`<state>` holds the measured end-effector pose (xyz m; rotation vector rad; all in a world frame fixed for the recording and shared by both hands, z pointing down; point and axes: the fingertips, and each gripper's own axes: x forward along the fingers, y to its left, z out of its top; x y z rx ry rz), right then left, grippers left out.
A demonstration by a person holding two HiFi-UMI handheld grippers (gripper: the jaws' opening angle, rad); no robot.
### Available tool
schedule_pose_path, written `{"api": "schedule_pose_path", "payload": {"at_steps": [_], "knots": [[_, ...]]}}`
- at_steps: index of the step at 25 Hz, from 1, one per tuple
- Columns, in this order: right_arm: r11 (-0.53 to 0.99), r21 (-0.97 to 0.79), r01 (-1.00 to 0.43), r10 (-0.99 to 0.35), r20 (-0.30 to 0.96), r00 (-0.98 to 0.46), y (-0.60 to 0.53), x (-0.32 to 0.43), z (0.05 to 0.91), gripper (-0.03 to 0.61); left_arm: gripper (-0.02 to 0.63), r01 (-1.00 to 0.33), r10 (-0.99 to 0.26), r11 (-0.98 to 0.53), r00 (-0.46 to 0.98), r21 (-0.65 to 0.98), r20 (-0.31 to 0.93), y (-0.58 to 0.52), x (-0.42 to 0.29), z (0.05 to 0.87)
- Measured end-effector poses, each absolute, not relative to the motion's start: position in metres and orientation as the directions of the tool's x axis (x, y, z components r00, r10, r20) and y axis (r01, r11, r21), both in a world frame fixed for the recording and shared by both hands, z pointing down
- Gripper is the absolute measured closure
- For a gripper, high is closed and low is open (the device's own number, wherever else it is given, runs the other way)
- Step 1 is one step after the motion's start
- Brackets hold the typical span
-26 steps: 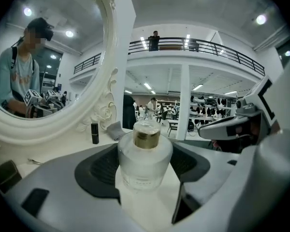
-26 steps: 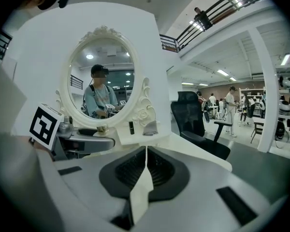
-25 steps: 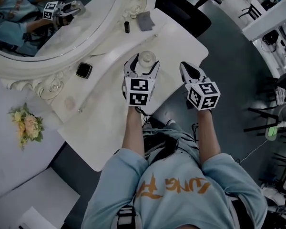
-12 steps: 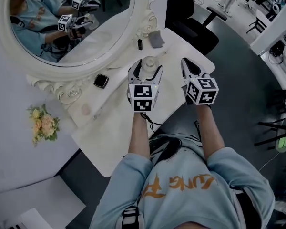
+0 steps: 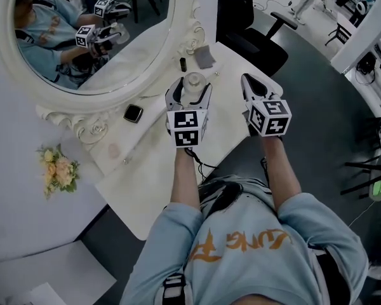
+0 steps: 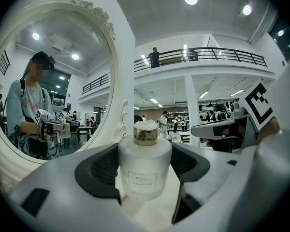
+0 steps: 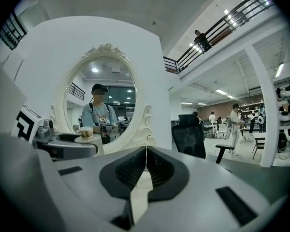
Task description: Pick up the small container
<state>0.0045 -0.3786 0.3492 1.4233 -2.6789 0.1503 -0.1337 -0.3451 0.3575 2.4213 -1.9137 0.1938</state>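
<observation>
Bottle [image 6: 144, 166] upright, neck up, clamped between left gripper [image 5: 192, 88] jaws, right gripper [image 5: 247, 81] closed, empty, beside mirror [image 5: 82, 37]

Table [image 5: 146, 170]: near-left part bare, we see open passage there. Back edge blocked by mirror frame [image 5: 192, 40]; black compact [image 5: 133, 113] just beside it. Far corner crowded w/ small black bottle [image 5: 183, 63] and grey pad [image 5: 205, 56]. Small container [image 5: 193, 82] fills left gripper [image 5: 190, 88] jaw gap, pads touching both sides. Right gripper [image 5: 249, 82], jaws together, near right edge. Chair [image 5: 254, 43] beyond far corner.
</observation>
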Motion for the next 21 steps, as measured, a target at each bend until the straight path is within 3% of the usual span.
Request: {"api": "schedule_pose_path", "payload": {"at_steps": [21], "knots": [[0.57, -0.033, -0.821, -0.811, 0.137, -0.569, -0.366, 0.013, 0.351, 0.549, 0.29, -0.97, -0.963, -0.242, 0.237, -0.023, 0.125, -0.336, -0.126, 0.355]]}}
